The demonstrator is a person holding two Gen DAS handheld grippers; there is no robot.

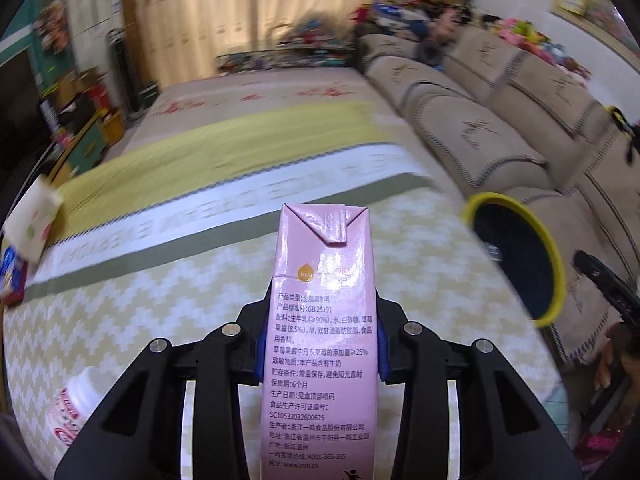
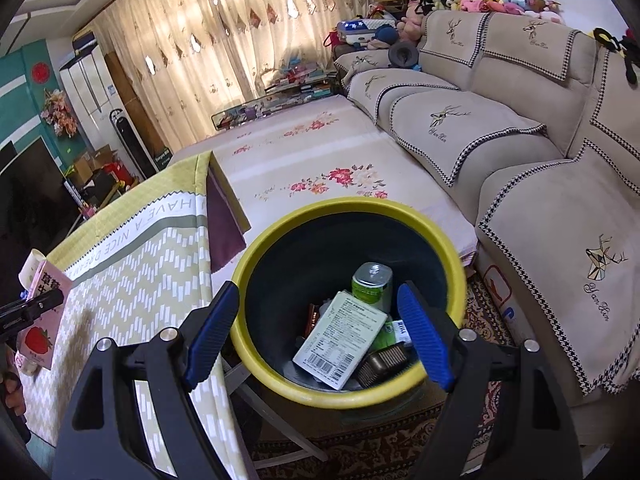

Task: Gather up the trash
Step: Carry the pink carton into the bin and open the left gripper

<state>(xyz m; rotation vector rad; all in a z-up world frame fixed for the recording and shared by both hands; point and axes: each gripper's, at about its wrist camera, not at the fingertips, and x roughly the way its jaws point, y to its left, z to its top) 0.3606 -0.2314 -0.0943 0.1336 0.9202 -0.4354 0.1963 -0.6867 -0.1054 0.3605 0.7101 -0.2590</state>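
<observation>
Pink milk carton (image 1: 320, 340) clamped in left gripper (image 1: 320, 350), right gripper (image 2: 318, 334) agape over trash-filled bin (image 2: 256, 240)

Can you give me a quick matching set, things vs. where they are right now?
Things:
1. pink carton
2. green can
3. white bottle
4. right gripper

Places:
A. lying on the tablecloth
B. open above the bin
C. inside the bin
D. clamped in the left gripper

Pairs: 1-D, 2-C, 3-A, 4-B

Left tool (image 1: 322, 352) clamped tight, right tool (image 2: 316, 334) spread wide.
</observation>
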